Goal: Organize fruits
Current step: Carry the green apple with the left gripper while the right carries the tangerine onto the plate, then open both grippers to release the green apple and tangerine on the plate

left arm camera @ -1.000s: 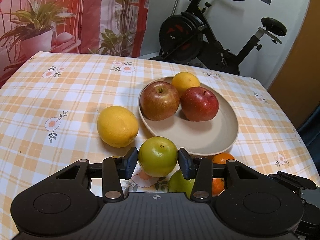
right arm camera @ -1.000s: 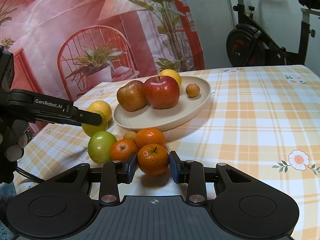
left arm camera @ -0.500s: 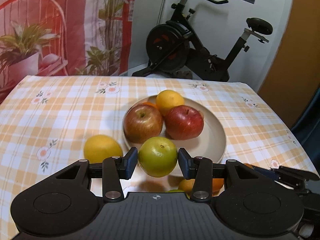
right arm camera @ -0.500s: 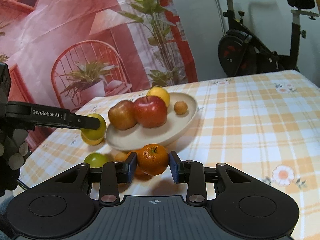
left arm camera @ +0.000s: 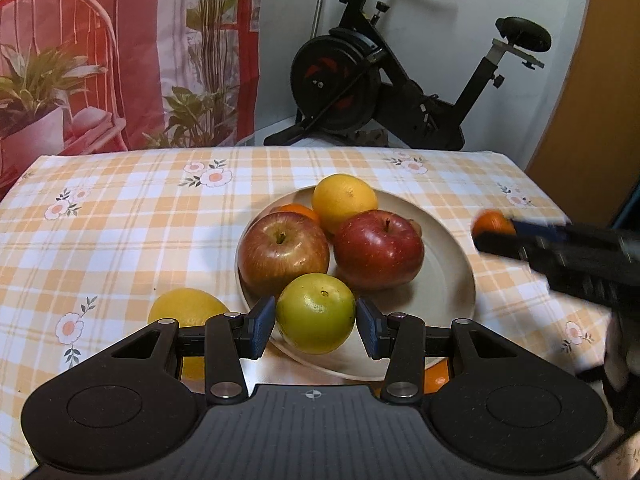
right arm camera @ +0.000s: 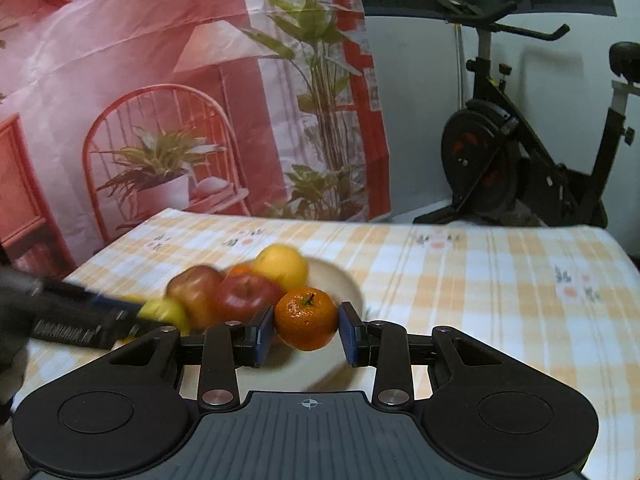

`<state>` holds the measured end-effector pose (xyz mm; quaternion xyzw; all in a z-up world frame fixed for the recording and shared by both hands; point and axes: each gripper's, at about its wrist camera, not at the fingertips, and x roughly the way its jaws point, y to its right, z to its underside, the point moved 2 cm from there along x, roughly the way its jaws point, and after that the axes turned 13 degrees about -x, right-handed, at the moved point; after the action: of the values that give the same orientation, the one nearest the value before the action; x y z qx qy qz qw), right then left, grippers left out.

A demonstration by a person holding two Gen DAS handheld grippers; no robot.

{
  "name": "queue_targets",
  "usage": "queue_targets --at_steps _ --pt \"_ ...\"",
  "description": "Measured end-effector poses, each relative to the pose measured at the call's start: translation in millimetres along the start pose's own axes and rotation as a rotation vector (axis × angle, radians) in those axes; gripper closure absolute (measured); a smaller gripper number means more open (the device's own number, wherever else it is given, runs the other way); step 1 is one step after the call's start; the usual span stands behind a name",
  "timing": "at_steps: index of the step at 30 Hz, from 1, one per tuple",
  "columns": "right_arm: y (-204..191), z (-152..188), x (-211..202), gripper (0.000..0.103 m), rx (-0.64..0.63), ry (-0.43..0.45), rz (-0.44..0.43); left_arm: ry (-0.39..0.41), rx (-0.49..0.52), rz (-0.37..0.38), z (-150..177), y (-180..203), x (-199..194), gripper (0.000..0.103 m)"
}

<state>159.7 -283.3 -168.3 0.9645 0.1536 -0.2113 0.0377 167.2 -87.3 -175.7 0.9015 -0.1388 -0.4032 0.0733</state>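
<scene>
Green fruit (left arm camera: 316, 312) we pinch in left gripper (left arm camera: 316, 326); right gripper (right arm camera: 307, 330) pinches tangerine (right arm camera: 307, 318), plate (left arm camera: 452, 264) ahead.

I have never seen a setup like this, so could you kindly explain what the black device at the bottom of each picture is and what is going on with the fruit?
Each picture comes from a camera mounted on a handheld two-finger gripper; a person holds one in each hand. The black shape is the gripper's own body.

The left gripper is shut on a green apple, above the near rim of a beige plate. The right gripper is shut on a mandarin.

The plate sits on a checked tablecloth and holds two red apples, a yellow citrus fruit and an orange fruit behind them. Another yellow fruit lies beside the plate.
</scene>
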Motion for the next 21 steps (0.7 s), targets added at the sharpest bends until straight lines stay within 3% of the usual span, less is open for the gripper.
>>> queue_targets --at_steps 11,21 --pt "24 -18 71 0.071 -0.002 -0.039 0.002 -0.041 -0.008 -0.003 2 -1 8 0.056" --pt "26 -16 99 0.07 0.003 -0.083 -0.029 -0.04 -0.016 -0.005 1 -1 8 0.057"
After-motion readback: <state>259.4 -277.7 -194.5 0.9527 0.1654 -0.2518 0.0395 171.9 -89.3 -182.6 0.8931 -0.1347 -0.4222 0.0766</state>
